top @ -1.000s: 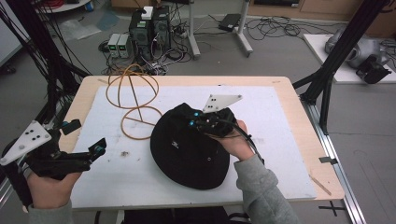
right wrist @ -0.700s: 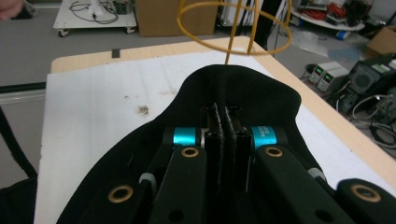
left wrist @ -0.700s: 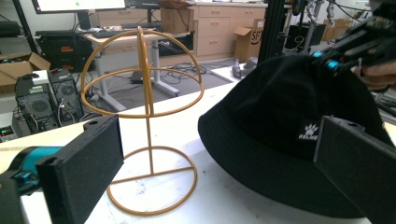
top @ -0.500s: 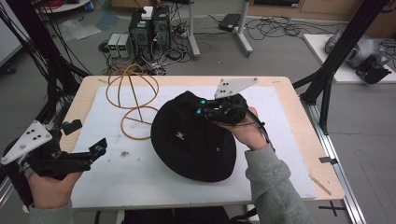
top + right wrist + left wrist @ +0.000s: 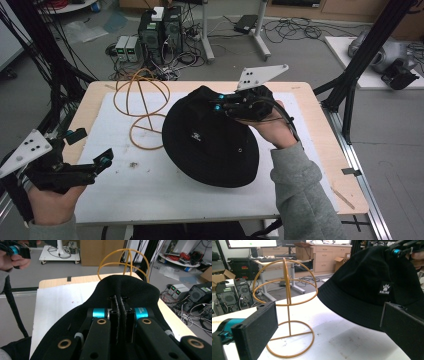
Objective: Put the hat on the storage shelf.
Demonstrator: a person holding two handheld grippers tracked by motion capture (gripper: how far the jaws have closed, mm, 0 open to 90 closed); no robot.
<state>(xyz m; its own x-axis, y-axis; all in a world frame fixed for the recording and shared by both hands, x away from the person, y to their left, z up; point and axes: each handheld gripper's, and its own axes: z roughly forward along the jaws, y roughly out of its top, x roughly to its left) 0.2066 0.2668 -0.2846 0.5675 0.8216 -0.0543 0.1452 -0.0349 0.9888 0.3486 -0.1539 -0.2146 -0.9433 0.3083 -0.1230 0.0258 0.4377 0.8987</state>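
Right claw (image 5: 216,101) pinches the black hat (image 5: 210,145) crown, brim hanging tilted over the table (image 5: 165,200).

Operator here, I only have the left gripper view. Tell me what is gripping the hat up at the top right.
Observer: The right gripper, shut on the black hat; its jaws pinch a fold of fabric in the right gripper view.
Operator: Report where my own gripper sits.
Observer: The left gripper hangs open at the table's left edge, apart from the hat.
Operator: Give me the stand.
Observer: The wire hat stand stands just left of the hat.
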